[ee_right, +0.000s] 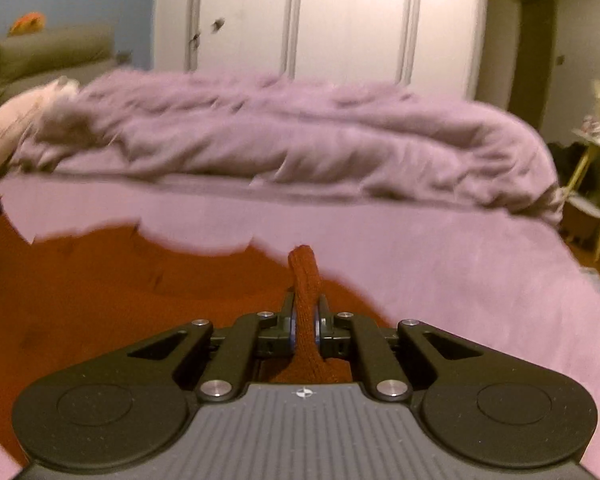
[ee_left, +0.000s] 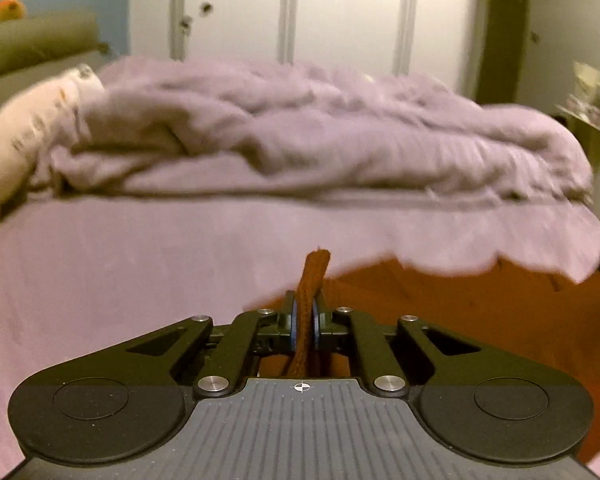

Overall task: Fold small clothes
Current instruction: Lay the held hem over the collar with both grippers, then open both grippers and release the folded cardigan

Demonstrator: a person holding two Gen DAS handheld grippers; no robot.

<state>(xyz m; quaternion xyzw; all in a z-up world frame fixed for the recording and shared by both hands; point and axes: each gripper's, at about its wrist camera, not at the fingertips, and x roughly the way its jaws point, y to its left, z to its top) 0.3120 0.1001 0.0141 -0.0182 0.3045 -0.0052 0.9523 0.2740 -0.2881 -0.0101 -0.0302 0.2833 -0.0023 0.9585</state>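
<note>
- Two wrist views show me a bed point(ee_left: 100, 264) under a pale lilac sheet, filling most of each frame.
- A rumpled lilac duvet point(ee_left: 300, 132) is heaped across the far half of the bed, with a white pillow point(ee_left: 28, 128) at its left end.
- White wardrobe doors point(ee_left: 340, 8) stand behind the bed.
- A rust-red knitted garment point(ee_right: 100, 292) lies on the near part of the sheet, spread between my two tools; its outline is blurred.
- My left tongs point(ee_left: 305, 320) are pinched narrow on a bunched edge of the garment, and a strip of knit stands up between the pads.
- My right tongs point(ee_right: 305, 320) are likewise clamped narrow on a fold of the same garment, whose tip pokes up past the pads.
</note>
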